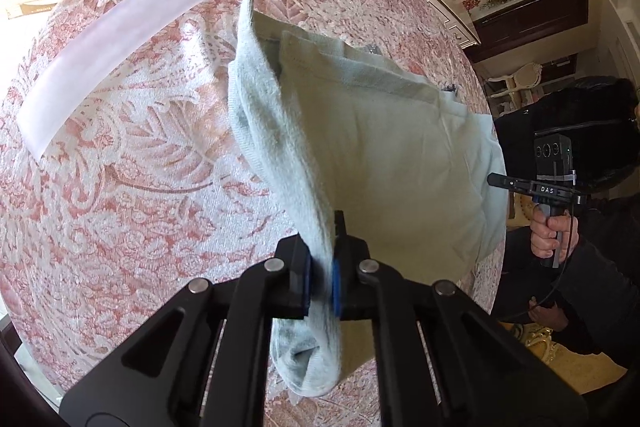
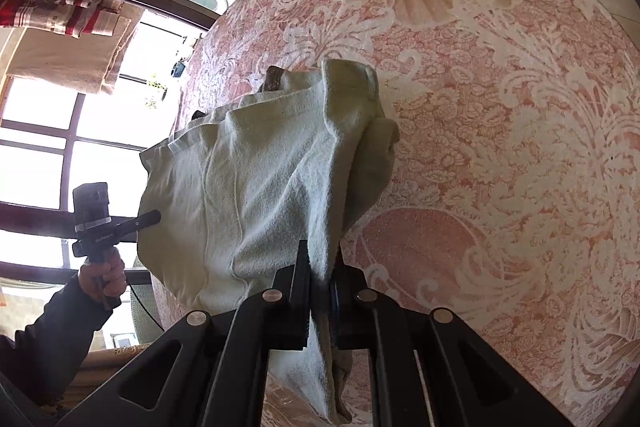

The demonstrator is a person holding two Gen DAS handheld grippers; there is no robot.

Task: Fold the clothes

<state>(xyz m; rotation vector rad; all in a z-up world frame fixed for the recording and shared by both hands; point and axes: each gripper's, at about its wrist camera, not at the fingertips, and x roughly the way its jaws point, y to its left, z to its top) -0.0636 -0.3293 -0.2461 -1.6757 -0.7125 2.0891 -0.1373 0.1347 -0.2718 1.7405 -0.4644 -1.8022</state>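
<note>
Fuzzy matt cloth garment (image 1: 384, 155)

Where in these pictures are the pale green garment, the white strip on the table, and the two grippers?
pale green garment (image 1: 384, 155), left wrist view, flat middle.
white strip (image 1: 132, 39), left wrist view, centre of strip.
left gripper (image 1: 322, 277), left wrist view, between fingertips.
right gripper (image 2: 320, 291), right wrist view, between fingertips.

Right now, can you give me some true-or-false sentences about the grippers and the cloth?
1. The left gripper is pinching the pale green garment. True.
2. The right gripper is open and empty. False: it is shut on the same garment.
3. The tablecloth is plain blue. False: it has a pink and white floral pattern.
4. A white strip lies on the tablecloth. True.
5. The garment lies fully flat. False: its gripped edges are raised.
</note>
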